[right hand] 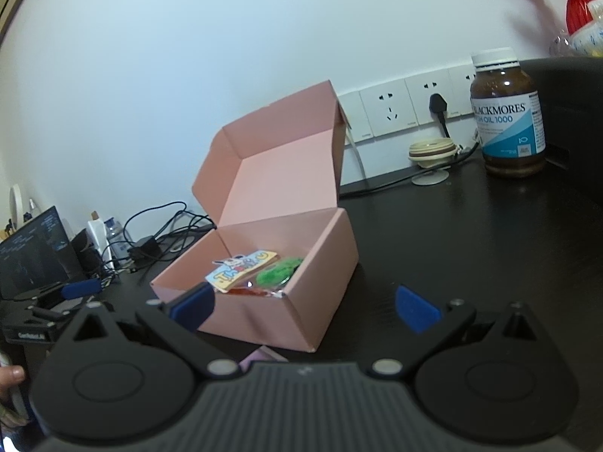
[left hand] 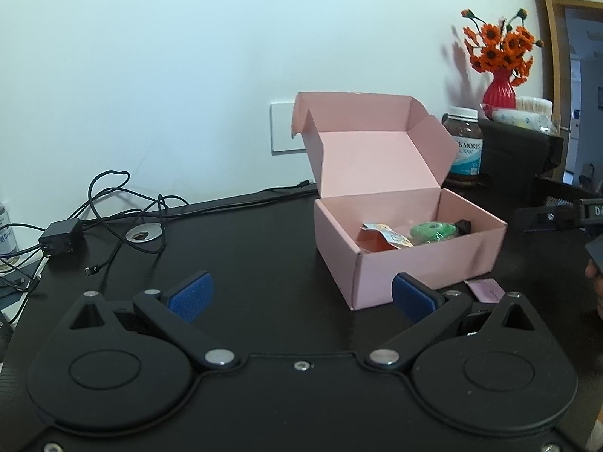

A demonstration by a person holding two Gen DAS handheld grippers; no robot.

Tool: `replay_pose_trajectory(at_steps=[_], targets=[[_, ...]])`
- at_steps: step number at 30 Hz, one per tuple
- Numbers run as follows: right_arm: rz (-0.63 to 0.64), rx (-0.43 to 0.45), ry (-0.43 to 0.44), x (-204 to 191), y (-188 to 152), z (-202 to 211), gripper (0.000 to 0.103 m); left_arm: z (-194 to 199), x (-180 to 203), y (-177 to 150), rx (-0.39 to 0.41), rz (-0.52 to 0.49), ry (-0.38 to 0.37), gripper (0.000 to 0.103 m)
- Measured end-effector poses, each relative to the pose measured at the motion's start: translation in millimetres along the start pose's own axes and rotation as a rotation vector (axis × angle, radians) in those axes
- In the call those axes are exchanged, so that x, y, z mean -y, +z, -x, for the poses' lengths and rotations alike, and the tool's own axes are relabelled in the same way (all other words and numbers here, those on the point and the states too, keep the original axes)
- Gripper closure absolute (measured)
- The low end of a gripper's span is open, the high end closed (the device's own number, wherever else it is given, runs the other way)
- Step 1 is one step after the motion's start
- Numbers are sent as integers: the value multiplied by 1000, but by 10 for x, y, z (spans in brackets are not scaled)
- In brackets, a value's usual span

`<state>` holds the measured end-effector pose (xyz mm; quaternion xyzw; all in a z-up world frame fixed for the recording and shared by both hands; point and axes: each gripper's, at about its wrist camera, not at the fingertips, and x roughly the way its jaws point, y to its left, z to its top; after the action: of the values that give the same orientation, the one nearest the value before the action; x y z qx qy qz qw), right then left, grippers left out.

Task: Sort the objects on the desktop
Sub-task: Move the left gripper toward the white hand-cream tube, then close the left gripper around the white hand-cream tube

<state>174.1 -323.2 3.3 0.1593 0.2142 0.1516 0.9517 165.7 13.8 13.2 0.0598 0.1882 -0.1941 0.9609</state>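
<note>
Your left tongs stand wide apart with nothing between their blue pads, low over the dark table. Your right tongs are spread just as wide and carry nothing either.

The open pink cardboard box sits on the table ahead of your left tongs and a little to the right, its lid tipped up and back toward the white wall. In the right wrist view the same box lies just beyond your left-hand pad, which overlaps its near wall. Inside it you have a flat orange packet with a cartoon label, a green wrapped sweet just right of the packet, and a small dark piece at the far right corner, too small to identify.

A flat pale pink card lies on the table just beside the near right corner of the box; in the right wrist view only a sliver of it shows under your tongs.

Farther right, near the wall, a brown glass supplement bottle with a white cap stands upright. Beyond it a red ribbed vase of orange flowers sits on a raised black surface. At the far left a black power adapter rests among tangled black cables.
</note>
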Motion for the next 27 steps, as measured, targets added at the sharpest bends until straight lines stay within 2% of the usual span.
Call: replay_pose_trajectory(at_steps=[7,12,15,18,22,27], targets=[[-10,1,3,18,3,10,1,62,187,-20,-38,-44,-60,0],[-41,-1,2,62,11,10,1,30,432,-70,-101,-79,-122,0],[-58,-3,12,91,14,11,1,-55,618,-106,-142,-98,-135,0],[-73,-1,20,117,13,18,1,-178,750,-107,-181,-85,-143,1],[-98,-3,34,162,16,27,1,-291,810,-64,-189,-38,-170,2],[-130,-2,42,213,19,23,1,-427,831,5,-211,9,-157,8]])
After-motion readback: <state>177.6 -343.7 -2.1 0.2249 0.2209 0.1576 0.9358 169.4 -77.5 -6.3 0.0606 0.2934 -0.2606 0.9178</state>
